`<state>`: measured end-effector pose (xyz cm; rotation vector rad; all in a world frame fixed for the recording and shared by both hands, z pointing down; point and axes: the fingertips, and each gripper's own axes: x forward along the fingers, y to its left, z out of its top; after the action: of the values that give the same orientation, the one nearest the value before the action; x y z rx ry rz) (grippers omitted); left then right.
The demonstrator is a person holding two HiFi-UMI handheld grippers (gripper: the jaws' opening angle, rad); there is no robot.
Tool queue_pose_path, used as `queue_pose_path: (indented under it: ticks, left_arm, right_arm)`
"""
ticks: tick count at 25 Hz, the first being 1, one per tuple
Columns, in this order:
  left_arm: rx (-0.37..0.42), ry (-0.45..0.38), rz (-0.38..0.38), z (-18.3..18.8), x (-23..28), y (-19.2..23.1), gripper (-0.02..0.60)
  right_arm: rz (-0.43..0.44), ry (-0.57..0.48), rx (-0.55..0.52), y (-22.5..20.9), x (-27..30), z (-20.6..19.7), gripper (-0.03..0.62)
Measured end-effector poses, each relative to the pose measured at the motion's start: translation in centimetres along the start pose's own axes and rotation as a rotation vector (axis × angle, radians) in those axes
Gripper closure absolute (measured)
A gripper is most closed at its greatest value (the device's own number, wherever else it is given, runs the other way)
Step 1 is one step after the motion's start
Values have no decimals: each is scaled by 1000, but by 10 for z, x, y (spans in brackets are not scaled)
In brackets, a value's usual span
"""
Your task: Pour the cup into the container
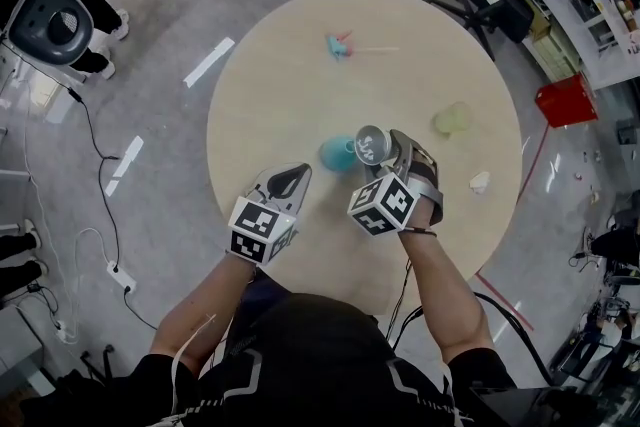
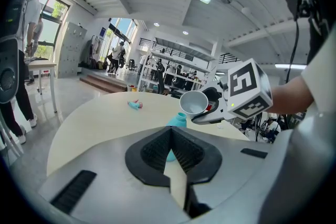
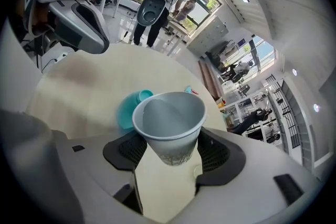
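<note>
Nearest the person, the left gripper (image 1: 290,177) hung low over the near edge of the round beige table (image 1: 290,105). Its jaws were closed together with nothing between them, pointing toward the middle of the table. Beside it on the person's right, the right gripper (image 1: 392,158) had its jaws spread wide and clamped on the lower part of a grey paper cup (image 3: 169,123), one pad on each side. The cup was off the table and tipped. In the left gripper view its open mouth faced that camera, and whether anything was inside could not be told.

Just past the cup's rim and a little to its left, the teal container (image 1: 336,154) stood upright on the table. Its narrow open neck sat lower than the cup's mouth and close beside it.

Farther right on the table lay a pale yellow-green cup (image 1: 452,119), with a small white crumpled scrap (image 1: 480,181) near the right rim. Toward the far side lay a small teal and pink object (image 1: 339,44), well apart from everything else.

On the floor beyond the table were a red box (image 1: 565,101) to the right and a dark office chair (image 1: 48,20) at the far left.
</note>
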<state>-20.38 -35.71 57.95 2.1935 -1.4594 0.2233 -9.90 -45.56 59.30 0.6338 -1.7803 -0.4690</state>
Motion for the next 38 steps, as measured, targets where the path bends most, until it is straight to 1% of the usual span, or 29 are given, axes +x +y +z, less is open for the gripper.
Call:
queue_pose_path:
  ticks: [14, 23, 38]
  left_arm:
    - [-3, -7, -3, 0, 1, 1, 591]
    - [-10, 4, -2, -5, -1, 1, 591]
    - [-17, 2, -3, -7, 2, 0, 591]
  right_arm:
    - [-28, 24, -66, -3, 3, 2, 287]
    - [-49, 26, -101, -6, 4, 6, 287]
    - [-66, 22, -120, -11, -1, 7, 287]
